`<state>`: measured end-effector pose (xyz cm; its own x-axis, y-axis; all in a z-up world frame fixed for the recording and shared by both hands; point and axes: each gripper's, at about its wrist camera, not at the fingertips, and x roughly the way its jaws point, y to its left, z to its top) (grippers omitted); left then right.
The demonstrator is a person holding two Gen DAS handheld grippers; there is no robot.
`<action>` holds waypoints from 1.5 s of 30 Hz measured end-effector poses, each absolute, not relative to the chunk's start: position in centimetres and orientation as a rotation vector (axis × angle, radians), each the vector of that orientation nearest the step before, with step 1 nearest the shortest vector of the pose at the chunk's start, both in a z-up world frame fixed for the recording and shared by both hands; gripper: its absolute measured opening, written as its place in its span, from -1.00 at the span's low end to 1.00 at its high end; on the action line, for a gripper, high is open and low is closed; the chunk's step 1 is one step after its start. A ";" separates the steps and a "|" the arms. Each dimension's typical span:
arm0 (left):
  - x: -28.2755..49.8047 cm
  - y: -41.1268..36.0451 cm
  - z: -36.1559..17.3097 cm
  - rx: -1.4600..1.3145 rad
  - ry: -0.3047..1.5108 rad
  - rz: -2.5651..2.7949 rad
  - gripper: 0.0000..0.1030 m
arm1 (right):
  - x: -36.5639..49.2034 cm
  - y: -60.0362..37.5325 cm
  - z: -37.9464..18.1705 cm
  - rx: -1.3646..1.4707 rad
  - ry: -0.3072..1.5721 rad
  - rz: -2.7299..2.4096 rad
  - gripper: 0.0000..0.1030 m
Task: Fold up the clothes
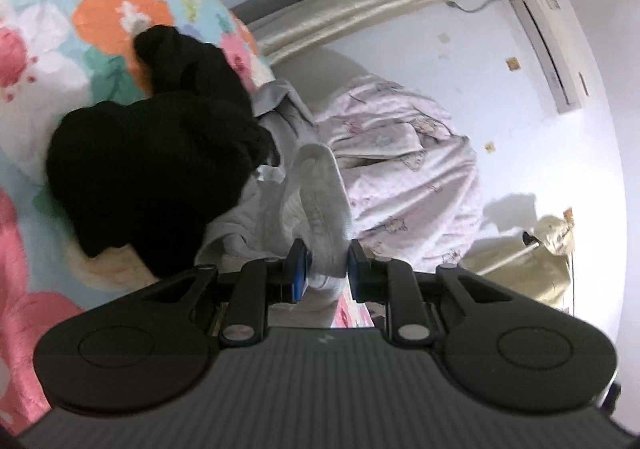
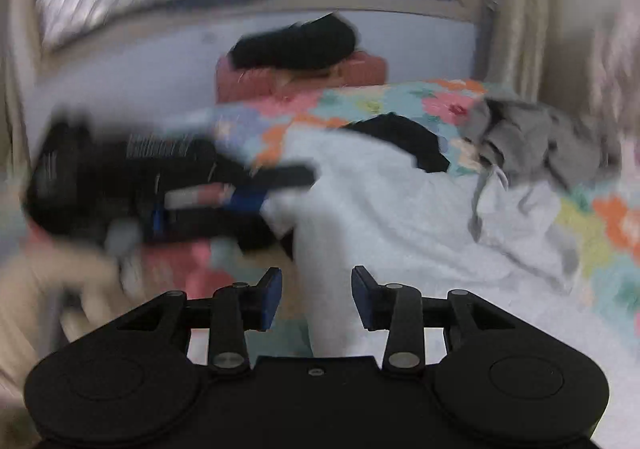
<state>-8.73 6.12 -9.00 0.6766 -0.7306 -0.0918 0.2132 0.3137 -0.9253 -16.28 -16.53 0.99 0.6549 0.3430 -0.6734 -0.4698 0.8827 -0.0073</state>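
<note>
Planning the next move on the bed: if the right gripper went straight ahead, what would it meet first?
The right gripper is open, with a strip of the white garment already running between its jaws, so it would likely press into that cloth first. The picture is blurred, so depth is uncertain.

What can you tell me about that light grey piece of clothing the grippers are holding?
The light grey garment looks like soft knit cloth, crumpled rather than folded. It lies spread over the flowered bedspread, with a strip of it running up between the right gripper jaws, which stand apart. The left gripper pinches a bunched, ribbed fold of it. A black garment lies against it. Blur hides finer detail.
</note>
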 end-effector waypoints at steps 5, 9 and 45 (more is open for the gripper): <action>-8.8 6.4 -8.8 -1.087 0.524 -0.693 -0.61 | -14.8 -13.9 -0.8 -0.428 0.669 0.312 -0.79; -8.9 7.7 -8.5 -1.066 0.473 -0.639 -0.86 | -13.6 -17.8 0.0 -0.144 0.675 0.242 -0.87; -10.9 8.3 -8.4 -0.812 0.534 -0.441 -0.98 | -11.9 -22.9 -4.1 0.442 0.800 0.314 -0.83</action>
